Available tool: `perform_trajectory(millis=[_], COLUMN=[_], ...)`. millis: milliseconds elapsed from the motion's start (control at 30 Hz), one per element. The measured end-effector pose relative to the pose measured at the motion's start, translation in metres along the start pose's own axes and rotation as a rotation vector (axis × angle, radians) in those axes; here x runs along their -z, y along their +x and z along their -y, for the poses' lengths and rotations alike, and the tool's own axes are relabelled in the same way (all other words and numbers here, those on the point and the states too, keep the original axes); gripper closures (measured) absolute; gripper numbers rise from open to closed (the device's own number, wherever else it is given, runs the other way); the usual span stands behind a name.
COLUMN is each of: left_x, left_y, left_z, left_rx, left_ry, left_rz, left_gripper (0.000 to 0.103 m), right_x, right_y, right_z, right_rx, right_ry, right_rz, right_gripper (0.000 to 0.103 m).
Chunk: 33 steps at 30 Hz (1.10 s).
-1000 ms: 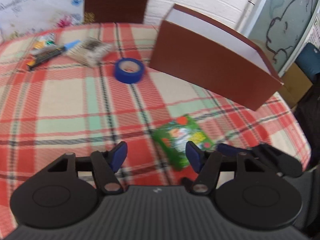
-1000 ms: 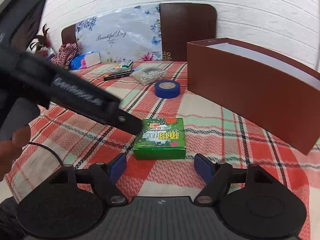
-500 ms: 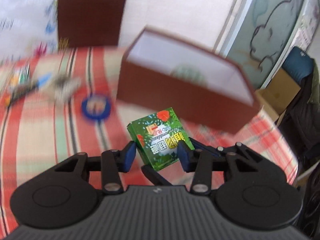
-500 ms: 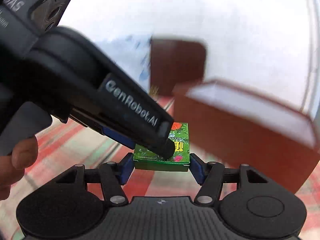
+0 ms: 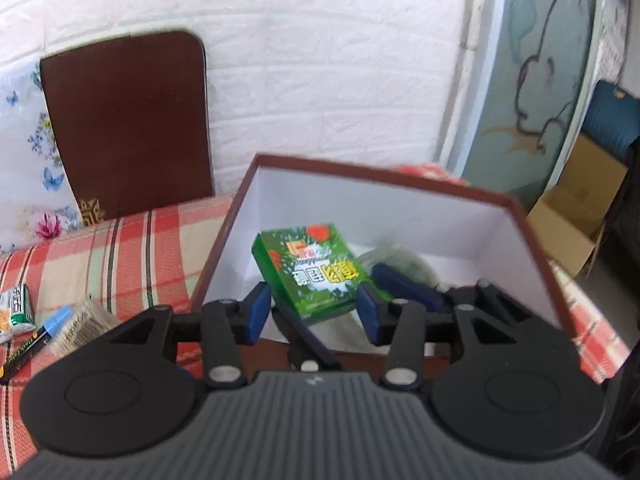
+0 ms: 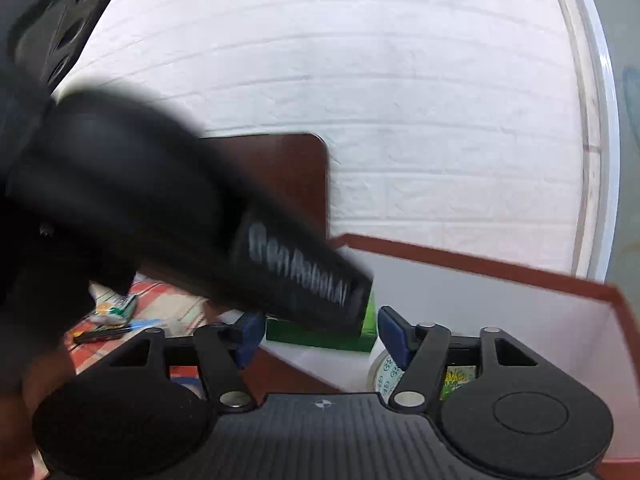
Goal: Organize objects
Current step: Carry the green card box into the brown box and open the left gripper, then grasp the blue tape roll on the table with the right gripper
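A small green box [image 5: 308, 268] hangs tilted over the white inside of the open brown box [image 5: 360, 170]. My left gripper [image 5: 314, 312] has its blue pads against the green box's two sides, and its jaws are easing open. My right gripper [image 6: 322, 332] comes from the other side, with the green box [image 6: 320, 338] edge-on between its pads. Its jaws are opening and only a thin gap shows at each end. One right fingertip [image 5: 404, 284] shows just past the green box. The left tool's black housing [image 6: 180, 208] hides much of the right wrist view.
A patterned tape roll [image 6: 382, 372] lies inside the brown box [image 6: 480, 264]. On the checked cloth [image 5: 120, 248] to the left lie a blue-capped marker [image 5: 36, 338], a clear bag [image 5: 86, 320] and a small packet [image 5: 16, 308]. A brown chair back [image 5: 128, 120] stands behind and a carton [image 5: 576, 224] sits at the right.
Both grippers closed on the green box on the table, lifted it and carried it over the open brown box. The right jaws now stand a little wider than half a second ago.
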State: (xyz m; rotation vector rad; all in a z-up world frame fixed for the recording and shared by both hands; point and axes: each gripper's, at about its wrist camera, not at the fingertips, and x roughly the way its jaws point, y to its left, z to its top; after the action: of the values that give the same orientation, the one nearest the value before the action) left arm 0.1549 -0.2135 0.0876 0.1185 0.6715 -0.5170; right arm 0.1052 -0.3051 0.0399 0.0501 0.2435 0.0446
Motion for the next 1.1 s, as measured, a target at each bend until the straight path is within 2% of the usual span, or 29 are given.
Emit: perform_trajectory(millis=[33, 100, 200, 333, 400, 467, 500, 533, 600, 667, 767, 867, 933, 967, 1000, 1100], left_x=[0.002, 0.007, 0.014, 0.029, 0.041, 0.057, 0.067, 0.076, 0.098, 0.116, 0.142, 0.171, 0.186, 0.192, 0.194, 0.192], left_y=[0.006, 0.006, -0.004, -0.044, -0.064, -0.077, -0.081, -0.084, -0.089, -0.091, -0.092, -0.081, -0.083, -0.082, -0.082, -0.079], left_z=[-0.001, 0.001, 0.007, 0.004, -0.007, -0.029, -0.042, -0.055, -0.08, -0.103, -0.152, -0.197, -0.208, -0.211, -0.214, -0.221], left_rx=[-0.002, -0.01, -0.004, 0.03, 0.014, 0.004, 0.004, -0.007, -0.062, -0.166, -0.274, -0.495, -0.535, -0.556, -0.546, -0.536], left_ry=[-0.008, 0.015, 0.057, 0.073, 0.058, 0.004, -0.028, -0.055, -0.097, -0.144, -0.274, -0.31, -0.263, -0.24, -0.268, -0.285], left_rz=[-0.016, 0.008, 0.04, 0.126, 0.158, 0.147, 0.133, 0.113, 0.082, 0.04, -0.022, -0.104, -0.015, 0.004, 0.016, 0.017], left_gripper=[0.053, 0.052, 0.051, 0.051, 0.051, 0.041, 0.034, 0.032, 0.031, 0.035, 0.035, 0.033, 0.014, 0.009, 0.008, 0.004], right_x=[0.0, 0.002, 0.01, 0.024, 0.029, 0.034, 0.037, 0.04, 0.047, 0.052, 0.055, 0.054, 0.048, 0.047, 0.044, 0.048], right_y=[0.003, 0.003, -0.009, -0.043, -0.059, -0.071, -0.073, -0.073, -0.071, -0.066, -0.04, -0.017, -0.009, -0.011, -0.006, 0.045], right_z=[0.002, 0.006, 0.006, -0.006, -0.017, -0.03, -0.037, -0.046, -0.071, -0.093, -0.11, -0.109, -0.105, -0.109, -0.104, -0.114], right_rx=[0.007, 0.001, 0.002, 0.024, 0.025, 0.004, -0.03, -0.066, -0.148, -0.213, -0.239, -0.229, -0.207, -0.191, -0.18, -0.158], right_ry=[0.017, 0.036, 0.041, 0.019, -0.013, -0.046, -0.066, -0.091, -0.158, -0.222, -0.268, -0.226, -0.196, -0.192, -0.18, -0.128], right_rz=[0.0, -0.002, 0.044, 0.143, 0.171, 0.174, 0.158, 0.129, 0.062, -0.019, -0.168, -0.253, -0.253, -0.253, -0.267, -0.367], right_gripper=[0.03, 0.03, 0.031, 0.031, 0.033, 0.033, 0.033, 0.033, 0.034, 0.034, 0.036, 0.038, 0.037, 0.037, 0.037, 0.036])
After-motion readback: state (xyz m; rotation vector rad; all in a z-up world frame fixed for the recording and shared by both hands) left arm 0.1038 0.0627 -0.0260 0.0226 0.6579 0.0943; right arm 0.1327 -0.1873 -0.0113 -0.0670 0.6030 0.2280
